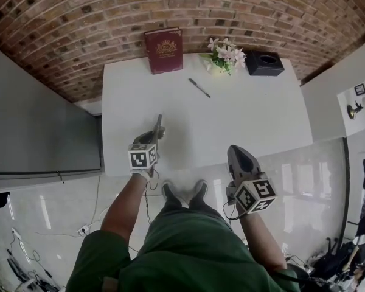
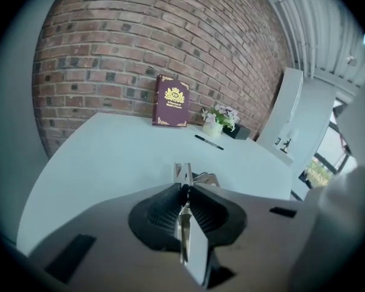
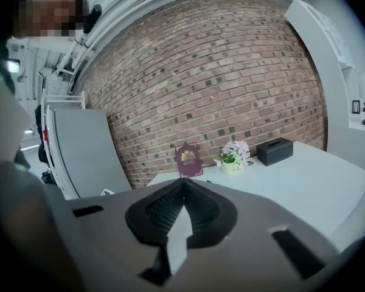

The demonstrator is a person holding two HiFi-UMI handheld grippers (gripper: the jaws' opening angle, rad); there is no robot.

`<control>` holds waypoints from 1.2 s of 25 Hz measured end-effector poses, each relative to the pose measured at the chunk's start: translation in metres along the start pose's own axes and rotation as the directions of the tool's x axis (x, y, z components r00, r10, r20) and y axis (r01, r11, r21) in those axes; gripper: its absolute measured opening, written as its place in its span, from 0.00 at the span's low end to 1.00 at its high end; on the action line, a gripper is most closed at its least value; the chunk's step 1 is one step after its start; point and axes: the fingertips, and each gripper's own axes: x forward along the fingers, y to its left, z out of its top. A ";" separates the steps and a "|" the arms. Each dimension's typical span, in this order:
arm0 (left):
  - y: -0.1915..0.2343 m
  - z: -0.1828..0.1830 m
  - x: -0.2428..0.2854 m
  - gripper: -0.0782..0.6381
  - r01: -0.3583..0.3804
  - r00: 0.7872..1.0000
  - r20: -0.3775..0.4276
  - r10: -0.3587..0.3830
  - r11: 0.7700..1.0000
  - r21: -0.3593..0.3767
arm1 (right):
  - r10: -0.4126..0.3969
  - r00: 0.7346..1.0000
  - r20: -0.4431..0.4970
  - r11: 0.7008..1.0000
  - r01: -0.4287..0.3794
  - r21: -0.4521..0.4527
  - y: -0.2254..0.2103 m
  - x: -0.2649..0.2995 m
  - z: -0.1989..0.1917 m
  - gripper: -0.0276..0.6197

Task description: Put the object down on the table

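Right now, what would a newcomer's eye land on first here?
The brick wall behind the white table, with a dark red book standing against it beside potted flowers and a black box. Nearer, the left gripper has its jaws shut on a thin metal object above the table's near left part; a pen lies mid-table.

One worktop [image 1: 255, 123] carries one maroon book [image 1: 163, 50], one pen [image 1: 199, 88], one pot of flowers [image 1: 226, 56] and one black box [image 1: 264, 63]. Two tongs: left tongs [image 1: 156, 131], right tongs [image 1: 235, 149]. One thin metal piece [image 2: 182, 173], perhaps a clip.
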 end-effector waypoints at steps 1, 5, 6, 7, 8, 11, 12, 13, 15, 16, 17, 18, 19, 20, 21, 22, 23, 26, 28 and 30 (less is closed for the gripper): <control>0.000 -0.002 0.000 0.16 -0.007 1.000 -0.006 0.007 1.000 0.019 | 0.001 1.000 -0.001 1.000 -0.001 0.001 0.000 0.000 -0.001 0.05; -0.002 -0.007 0.002 0.16 -0.021 1.000 -0.021 0.022 0.997 0.073 | 0.006 1.000 -0.004 1.000 -0.006 0.005 0.002 -0.001 -0.002 0.05; -0.003 -0.008 0.003 0.16 -0.023 0.999 -0.024 0.026 0.996 0.087 | 0.007 1.000 -0.005 1.000 -0.007 0.005 0.002 -0.001 -0.002 0.05; -0.004 -0.008 0.004 0.16 -0.026 0.999 -0.026 0.029 0.994 0.104 | 0.009 1.000 -0.007 1.000 -0.009 0.006 0.002 -0.001 -0.003 0.05; -0.005 -0.008 0.003 0.16 -0.031 0.999 -0.028 0.034 0.992 0.122 | 0.010 1.000 -0.008 1.000 -0.010 0.007 0.003 -0.001 -0.003 0.05; -0.008 -0.003 0.000 0.17 -0.062 0.997 -0.033 0.069 0.982 0.181 | 0.017 1.000 -0.012 1.000 -0.016 0.010 0.004 -0.001 -0.006 0.05; -0.009 -0.004 0.000 0.17 -0.069 0.996 -0.034 0.077 0.976 0.205 | 0.019 1.000 -0.013 1.000 -0.019 0.011 0.004 -0.001 -0.007 0.05; -0.011 -0.004 0.002 0.17 -0.072 0.996 -0.034 0.082 0.970 0.233 | 0.021 1.000 -0.014 1.000 -0.021 0.012 0.004 -0.001 -0.007 0.05; -0.015 -0.006 0.007 0.17 -0.072 0.996 -0.032 0.085 0.954 0.290 | 0.023 1.000 -0.017 1.000 -0.023 0.012 0.004 0.000 -0.009 0.05; -0.017 -0.006 0.008 0.17 -0.069 0.996 -0.036 0.084 0.948 0.310 | 0.024 1.000 -0.019 1.000 -0.024 0.013 0.004 0.000 -0.009 0.05; -0.020 -0.007 0.009 0.17 -0.067 0.996 -0.041 0.085 0.944 0.324 | 0.025 0.999 -0.022 1.000 -0.025 0.015 0.004 0.001 -0.010 0.05; -0.023 -0.008 0.010 0.17 -0.068 0.995 -0.046 0.088 0.938 0.339 | 0.027 0.999 -0.025 0.999 -0.026 0.019 0.004 0.001 -0.011 0.05; -0.025 -0.009 0.010 0.17 -0.071 0.994 -0.051 0.095 0.930 0.361 | 0.030 0.999 -0.028 0.999 -0.029 0.026 0.004 0.001 -0.012 0.05; -0.028 -0.010 0.012 0.17 -0.075 0.993 -0.056 0.105 0.917 0.393 | 0.033 0.999 -0.030 0.999 -0.032 0.031 0.004 0.001 -0.013 0.05; -0.030 -0.012 0.013 0.17 -0.081 0.991 -0.062 0.119 0.897 0.435 | 0.036 0.999 -0.032 0.999 -0.034 0.033 0.004 0.001 -0.014 0.05; -0.032 -0.014 0.015 0.17 -0.087 0.988 -0.067 0.136 0.871 0.484 | 0.037 0.999 -0.034 0.999 -0.036 0.033 0.005 0.001 -0.016 0.05; -0.034 -0.017 0.016 0.18 -0.094 0.986 -0.069 0.155 0.840 0.534 | 0.037 0.999 -0.038 0.999 -0.036 0.031 0.005 0.001 -0.017 0.05; -0.036 -0.024 0.020 0.18 -0.114 0.979 -0.061 0.194 0.773 0.624 | 0.041 0.998 -0.040 0.999 -0.039 0.038 0.005 0.001 -0.018 0.05; -0.036 -0.025 0.021 0.18 -0.127 0.977 -0.051 0.206 0.760 0.637 | 0.043 0.998 -0.037 0.999 -0.041 0.035 0.004 0.002 -0.017 0.05; -0.037 -0.025 0.021 0.19 -0.130 0.976 -0.047 0.210 0.750 0.648 | 0.038 0.998 -0.044 0.999 -0.037 0.023 0.001 0.001 -0.018 0.05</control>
